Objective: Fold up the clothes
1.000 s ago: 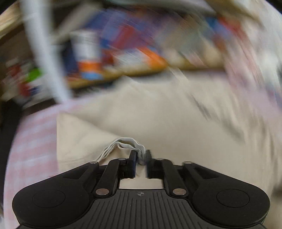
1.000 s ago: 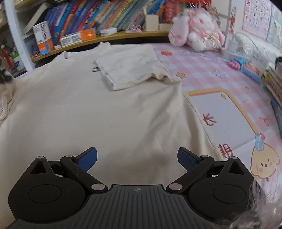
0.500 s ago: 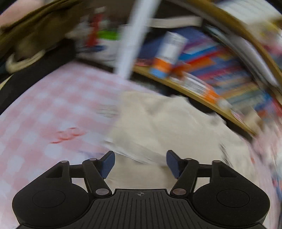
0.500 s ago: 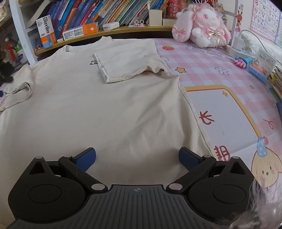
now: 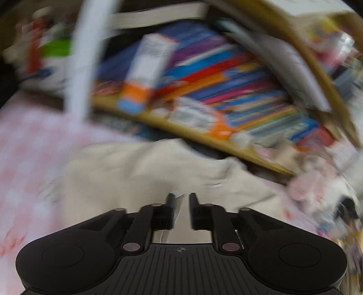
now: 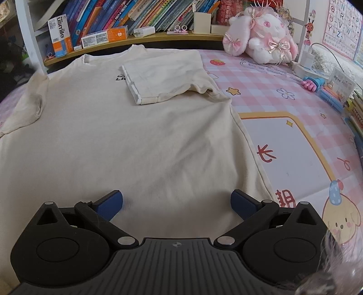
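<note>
A cream T-shirt (image 6: 136, 136) lies flat on the pink checked tablecloth (image 6: 261, 86). Its right sleeve (image 6: 163, 77) is folded in over the chest. The left sleeve (image 6: 31, 99) lies crumpled at the shirt's left side. My right gripper (image 6: 177, 202) hovers open over the lower part of the shirt, nothing between its fingers. In the blurred left wrist view my left gripper (image 5: 181, 199) is above the T-shirt (image 5: 136, 170) near its shoulder. Its jaws are closing, a narrow gap still shows between them, and no cloth is pinched.
A low bookshelf (image 6: 136, 20) full of books runs along the table's far edge, with a white post (image 6: 29, 38) and an orange-and-white box (image 6: 60, 34) at the left. A pink plush rabbit (image 6: 261, 38) and small toys (image 6: 317, 82) sit at the right.
My left gripper let go of the left sleeve's hem, opened wide, then narrowed while it rolled and swung toward the bookshelf. The sleeve now lies at the shirt's left. The right gripper stayed put.
</note>
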`<state>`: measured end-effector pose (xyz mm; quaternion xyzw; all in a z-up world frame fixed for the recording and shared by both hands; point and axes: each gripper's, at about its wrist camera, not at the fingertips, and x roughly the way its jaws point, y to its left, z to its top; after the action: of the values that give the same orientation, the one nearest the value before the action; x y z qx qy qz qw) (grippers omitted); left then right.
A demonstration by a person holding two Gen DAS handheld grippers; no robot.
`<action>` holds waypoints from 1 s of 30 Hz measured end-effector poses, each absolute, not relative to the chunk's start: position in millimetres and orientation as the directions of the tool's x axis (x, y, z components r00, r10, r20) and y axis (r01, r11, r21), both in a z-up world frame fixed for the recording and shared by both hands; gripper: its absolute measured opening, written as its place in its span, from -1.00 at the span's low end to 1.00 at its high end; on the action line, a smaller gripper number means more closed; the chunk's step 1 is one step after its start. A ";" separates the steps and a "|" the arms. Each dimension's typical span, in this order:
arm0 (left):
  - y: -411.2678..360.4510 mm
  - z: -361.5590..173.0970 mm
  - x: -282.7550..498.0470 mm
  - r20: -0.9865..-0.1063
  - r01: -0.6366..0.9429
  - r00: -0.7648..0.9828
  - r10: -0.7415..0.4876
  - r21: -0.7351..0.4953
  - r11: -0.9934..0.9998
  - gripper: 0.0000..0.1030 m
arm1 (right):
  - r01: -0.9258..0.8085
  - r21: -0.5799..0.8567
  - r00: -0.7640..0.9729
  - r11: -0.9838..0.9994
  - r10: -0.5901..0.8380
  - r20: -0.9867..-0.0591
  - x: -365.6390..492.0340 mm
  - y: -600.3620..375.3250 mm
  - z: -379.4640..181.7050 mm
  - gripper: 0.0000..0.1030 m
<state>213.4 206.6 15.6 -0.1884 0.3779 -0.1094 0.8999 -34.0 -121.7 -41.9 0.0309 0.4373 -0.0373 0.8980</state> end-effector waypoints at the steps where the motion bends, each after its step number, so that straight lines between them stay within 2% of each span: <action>1: 212.0 18.9 213.8 -0.626 0.051 0.711 -0.321 -0.409 0.911 -0.01 | 0.099 0.022 0.613 0.995 -0.043 -0.789 -32.9 -121.2 -41.8 1.00; 2: 221.0 20.6 212.6 -0.615 0.029 0.734 -0.287 -0.394 0.919 0.23 | 0.103 0.022 0.612 0.994 -0.046 -0.790 -32.4 -120.6 -41.7 1.00; 4: 249.9 14.7 210.1 -0.633 -0.086 0.757 -0.161 -0.341 0.936 0.21 | 0.103 0.020 0.614 0.994 -0.048 -0.788 -34.2 -119.9 -41.9 1.00; 5: 263.9 6.7 211.4 -0.667 -0.147 0.738 -0.103 -0.307 0.940 0.13 | 0.103 0.018 0.615 0.995 -0.049 -0.787 -35.4 -119.6 -42.1 1.00; 7: 285.1 -11.8 215.3 -0.729 -0.225 0.684 -0.033 -0.253 0.941 0.13 | 0.106 0.015 0.619 0.994 -0.054 -0.784 -37.1 -118.6 -42.4 1.00; 10: 295.7 -35.0 221.9 -0.767 -0.228 0.641 -0.025 -0.221 0.948 0.11 | 0.125 0.012 0.616 0.992 -0.068 -0.785 -35.7 -117.0 -42.4 1.00; 12: 296.8 -44.4 228.2 -0.764 -0.222 0.644 -0.052 -0.251 0.942 0.11 | 0.139 0.011 0.610 0.990 -0.077 -0.788 -34.0 -115.9 -42.2 1.00; 13: 298.4 -50.2 230.7 -0.759 -0.226 0.648 -0.071 -0.280 0.933 0.02 | 0.145 0.010 0.606 0.989 -0.081 -0.791 -33.4 -115.3 -41.9 1.00; 15: 304.2 -55.6 234.6 -0.746 -0.226 0.658 -0.098 -0.321 0.920 -0.50 | 0.154 0.008 0.599 0.988 -0.087 -0.796 -32.5 -114.4 -41.3 1.00; 16: 307.5 -57.4 237.4 -0.744 -0.224 0.658 -0.113 -0.337 0.914 -0.99 | 0.159 0.007 0.595 0.987 -0.090 -0.799 -32.2 -113.9 -41.1 1.00; 18: 314.8 -59.9 245.9 -0.747 -0.220 0.652 -0.130 -0.351 0.910 -1.00 | 0.166 0.006 0.589 0.986 -0.094 -0.803 -32.0 -112.9 -40.8 1.00; 25: 318.5 -61.1 272.7 -0.757 -0.173 0.648 -0.085 -0.255 0.952 -1.00 | 0.165 0.005 0.581 0.986 -0.093 -0.808 -31.7 -108.5 -40.6 1.00; 30: 326.5 -66.4 276.5 -0.746 -0.232 0.662 -0.072 -0.295 0.927 -1.00 | 0.142 0.002 0.585 0.990 -0.082 -0.807 -27.7 -109.0 -41.5 1.00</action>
<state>276.5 326.5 -66.4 -0.1855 0.4089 0.0447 0.8924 -27.7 -109.0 -41.5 0.0333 0.4514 -0.0631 0.8895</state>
